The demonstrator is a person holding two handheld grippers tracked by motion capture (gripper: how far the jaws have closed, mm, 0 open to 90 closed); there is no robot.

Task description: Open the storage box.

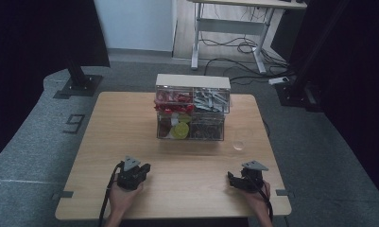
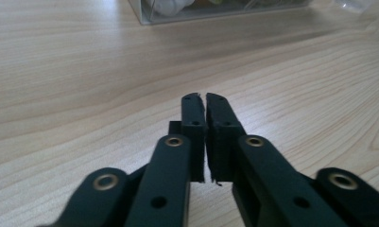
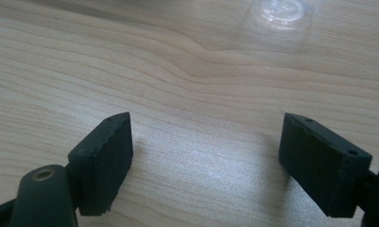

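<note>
Two grippers rest near the counter's (image 1: 130, 142) front edge: the left gripper (image 1: 133, 173) with jaws pressed together on nothing, the right gripper (image 1: 244, 178) with jaws spread wide and empty. Nothing is yet grasped; all handling seems to remain. Just ahead of the right gripper lies a clear round lid (image 1: 238, 144), flat, without a long axis. Beyond stands the clear organiser box (image 1: 192, 108), broadside to the person.

Black grippers, pale wood table
Table (image 1: 177, 189) light wood grain; left gripper (image 2: 205, 101) and right gripper (image 3: 206, 142) black; clear drawer box (image 1: 192, 106) shows red, grey, yellow-green, brown contents; clear lid (image 3: 282, 10).
</note>
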